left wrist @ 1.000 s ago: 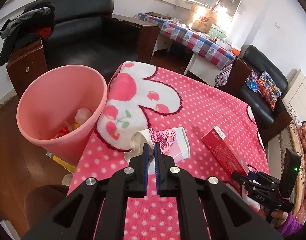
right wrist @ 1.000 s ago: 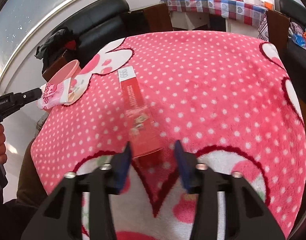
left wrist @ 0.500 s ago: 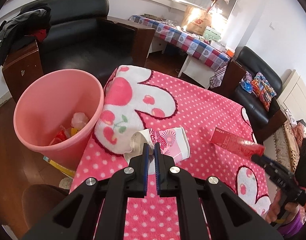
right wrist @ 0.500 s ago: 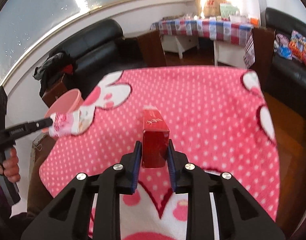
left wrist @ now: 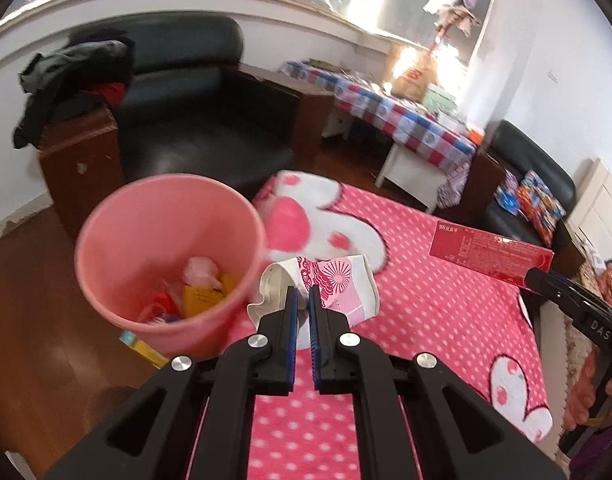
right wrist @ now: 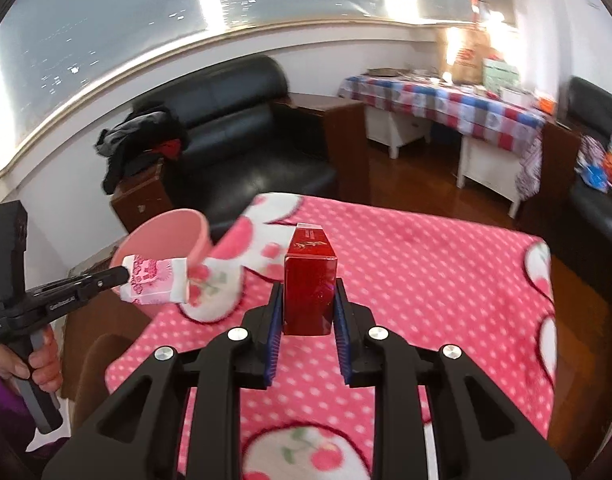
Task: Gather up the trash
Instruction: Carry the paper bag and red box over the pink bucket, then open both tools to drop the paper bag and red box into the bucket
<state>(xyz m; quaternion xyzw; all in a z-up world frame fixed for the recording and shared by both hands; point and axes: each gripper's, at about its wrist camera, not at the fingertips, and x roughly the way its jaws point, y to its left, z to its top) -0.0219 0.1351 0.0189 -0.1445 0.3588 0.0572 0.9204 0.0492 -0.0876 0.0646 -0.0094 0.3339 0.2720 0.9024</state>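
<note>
Left wrist view: bench (left wrist: 446, 312) under a pink polka-dot blanket; pink bin (left wrist: 165, 256) on the floor off its left edge, already holding wrappers. A second ago the bin sat further left in this view and the red box lay flat on the blanket. Now both items are airborne.

Left tool (left wrist: 300, 300): pressed together on the crumpled pink-and-white paper cup (left wrist: 326, 284), pinching its squashed rim. Cup hangs over the bench's left edge, just beside the bin rim, not yet above the opening. The view has swung toward the bin, so I judge the carry is nearly done; release should wait until the cup clears the rim.

Right tool (right wrist: 308, 312): closed on the red box (right wrist: 310, 280), gripped at one end across its narrow sides, the box sticking out forward, lifted clear of the blanket mid-bench. Half a second ago it was just being raised.

Judgement: two pieces in hand, neither binned. The long box, held at one end, could pivot during the carry.
</note>
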